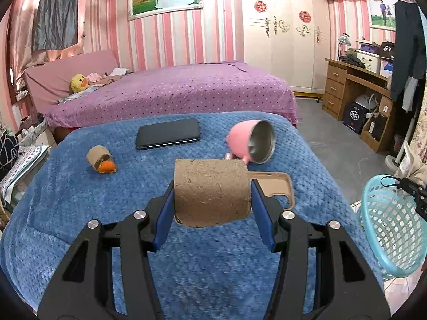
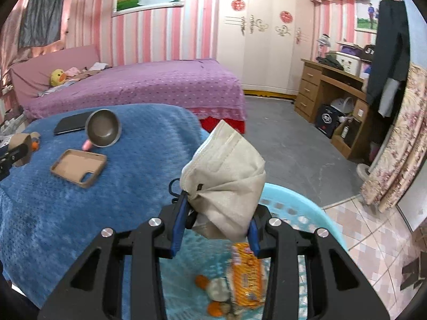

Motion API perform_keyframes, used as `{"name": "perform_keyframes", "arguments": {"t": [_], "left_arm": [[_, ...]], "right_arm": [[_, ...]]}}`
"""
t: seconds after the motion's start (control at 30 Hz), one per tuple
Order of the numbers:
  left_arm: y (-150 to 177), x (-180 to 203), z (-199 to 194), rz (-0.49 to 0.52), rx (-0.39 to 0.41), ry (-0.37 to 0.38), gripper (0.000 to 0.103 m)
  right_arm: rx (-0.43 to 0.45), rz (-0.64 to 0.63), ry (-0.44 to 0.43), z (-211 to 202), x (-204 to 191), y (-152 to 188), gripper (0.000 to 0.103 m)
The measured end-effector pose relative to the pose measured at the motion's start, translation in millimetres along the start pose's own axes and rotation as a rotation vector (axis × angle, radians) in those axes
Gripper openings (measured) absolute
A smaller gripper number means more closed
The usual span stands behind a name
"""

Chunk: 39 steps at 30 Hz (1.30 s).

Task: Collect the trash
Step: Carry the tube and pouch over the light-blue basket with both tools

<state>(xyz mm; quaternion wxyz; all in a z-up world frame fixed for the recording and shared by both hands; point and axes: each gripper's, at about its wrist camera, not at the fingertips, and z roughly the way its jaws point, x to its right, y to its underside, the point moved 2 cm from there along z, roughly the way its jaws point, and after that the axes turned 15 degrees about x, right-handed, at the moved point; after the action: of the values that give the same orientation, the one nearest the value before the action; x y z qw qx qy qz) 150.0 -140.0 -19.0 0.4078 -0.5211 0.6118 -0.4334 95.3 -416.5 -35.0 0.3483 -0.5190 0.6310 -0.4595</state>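
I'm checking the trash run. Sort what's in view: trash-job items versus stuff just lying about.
Job: cardboard tube in left gripper; face mask in right gripper; teal basket; small tube with orange peel.
Lying about: phone, phone case, pink cup.

**Bystanders on the blue blanket**

Ahead of the left hand-held gripper (image 1: 212, 200), a black smartphone (image 1: 168, 133) lies flat on the blue knitted blanket (image 1: 66, 200). Right of it, a tipped pink steel-lined mug (image 1: 250, 141) rests just beyond an empty tan phone case (image 1: 277, 186). Further back stands a purple dotted bed (image 1: 173, 90).
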Motion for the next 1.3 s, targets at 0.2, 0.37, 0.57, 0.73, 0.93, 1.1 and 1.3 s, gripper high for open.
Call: {"name": "perform_keyframes", "arguments": {"t": [0.2, 0.37, 0.57, 0.73, 0.93, 1.1, 1.3], "left_arm": [[4.1, 28.7, 1.7, 0.028, 0.003, 0.03, 0.052], [7.2, 68.3, -0.7, 0.062, 0.014, 0.083, 0.052], [16.4, 125.6, -1.2, 0.064, -0.01, 0.181, 0.052], [18.8, 171.5, -6.9, 0.076, -0.007, 0.26, 0.052], [22.5, 220.2, -13.9, 0.089, -0.013, 0.327, 0.052], [26.0, 242.1, -15.6, 0.077, -0.035, 0.361, 0.052], [24.0, 249.0, -12.9, 0.097, -0.032, 0.375, 0.067]], "right_arm": [[-0.021, 0.002, 0.058, -1.9, 39.8, 9.8, 0.039], [-0.033, 0.02, 0.099, -2.9, 66.1, 18.6, 0.039], [-0.038, 0.032, 0.14, -5.9, 91.0, 24.1, 0.039], [-0.04, 0.067, 0.161, -10.0, 113.4, 28.2, 0.04], [-0.041, 0.081, 0.161, -13.1, 124.9, 33.2, 0.04], [-0.043, 0.089, 0.156, -13.0, 131.0, 35.7, 0.04], [-0.036, 0.101, 0.148, -15.4, 130.7, 34.7, 0.04]]}}
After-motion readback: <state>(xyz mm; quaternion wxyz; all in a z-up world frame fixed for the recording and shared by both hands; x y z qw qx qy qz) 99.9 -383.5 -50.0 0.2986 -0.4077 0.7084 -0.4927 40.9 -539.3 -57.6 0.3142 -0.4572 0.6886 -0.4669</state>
